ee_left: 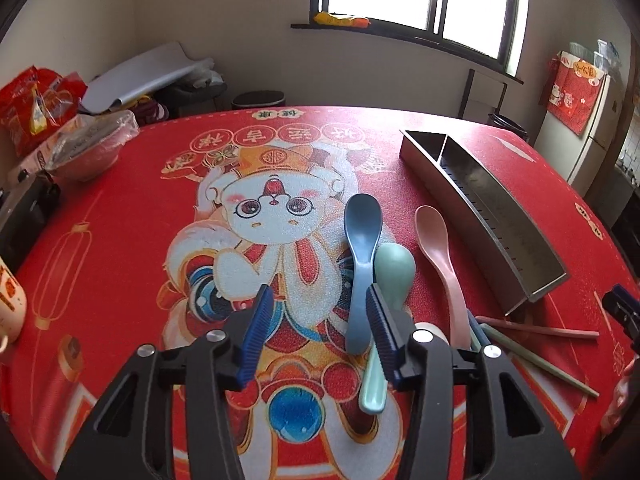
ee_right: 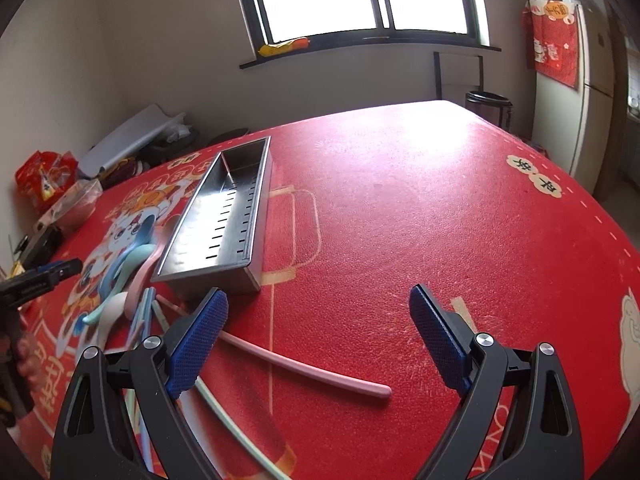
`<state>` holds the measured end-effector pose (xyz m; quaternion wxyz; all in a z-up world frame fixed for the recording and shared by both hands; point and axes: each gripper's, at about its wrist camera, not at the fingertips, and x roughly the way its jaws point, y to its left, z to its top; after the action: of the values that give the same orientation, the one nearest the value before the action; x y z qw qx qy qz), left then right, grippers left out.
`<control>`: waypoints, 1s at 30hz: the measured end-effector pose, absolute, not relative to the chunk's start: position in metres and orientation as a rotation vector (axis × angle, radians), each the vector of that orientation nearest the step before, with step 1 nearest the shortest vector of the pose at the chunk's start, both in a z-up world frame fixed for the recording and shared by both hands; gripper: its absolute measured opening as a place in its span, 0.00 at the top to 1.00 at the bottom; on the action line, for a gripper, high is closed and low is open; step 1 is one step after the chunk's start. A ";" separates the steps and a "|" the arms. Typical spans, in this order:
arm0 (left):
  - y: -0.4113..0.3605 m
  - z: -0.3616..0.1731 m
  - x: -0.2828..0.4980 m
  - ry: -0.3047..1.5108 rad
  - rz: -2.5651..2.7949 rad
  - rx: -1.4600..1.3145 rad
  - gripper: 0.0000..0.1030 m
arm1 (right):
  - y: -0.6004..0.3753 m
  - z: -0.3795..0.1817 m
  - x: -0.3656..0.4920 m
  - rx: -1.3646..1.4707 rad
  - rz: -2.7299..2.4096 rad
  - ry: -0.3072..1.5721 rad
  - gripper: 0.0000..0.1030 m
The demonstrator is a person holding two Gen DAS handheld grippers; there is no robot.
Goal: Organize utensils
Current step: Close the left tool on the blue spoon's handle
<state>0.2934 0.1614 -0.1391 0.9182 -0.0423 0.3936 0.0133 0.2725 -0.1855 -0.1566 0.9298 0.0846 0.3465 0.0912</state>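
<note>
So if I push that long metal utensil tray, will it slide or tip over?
The long stainless-steel utensil tray is low and flat-bottomed, so tipping seems unlikely. It appears empty, so probably light. The textured red tablecloth may grip it, so it might drag rather than glide.

A: Where's the left black two-finger gripper with ribbed blue pads [ee_left: 318, 334]?

B: Low in its own view, fingers pointing toward 12 o'clock, jaws parted with nothing between them.

A: And the right black gripper with blue textured pads [ee_right: 320, 320]?

B: Spread wider, also gripping nothing. Its tip shows at 3 o'clock in the left view; the left one sits at 9 o'clock in the right view.
</note>
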 end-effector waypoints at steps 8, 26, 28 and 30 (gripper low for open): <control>0.161 -0.157 0.326 0.862 -0.071 -0.225 0.76 | -0.186 -0.160 0.276 0.191 0.206 0.725 0.13; 0.165 -0.177 0.329 0.911 -0.180 -0.329 0.87 | -0.185 -0.165 0.281 0.201 0.237 0.746 0.13; 0.166 -0.177 0.325 0.910 -0.184 -0.318 0.87 | -0.186 -0.165 0.281 0.202 0.238 0.747 0.13; 0.164 -0.174 0.321 0.900 -0.134 -0.257 0.87 | -0.187 -0.166 0.281 0.207 0.238 0.748 0.13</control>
<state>0.3209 0.1644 -0.1740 0.8902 -0.1238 0.4336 -0.0645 0.2812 -0.1865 -0.1661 0.9188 0.1009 0.3636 0.1156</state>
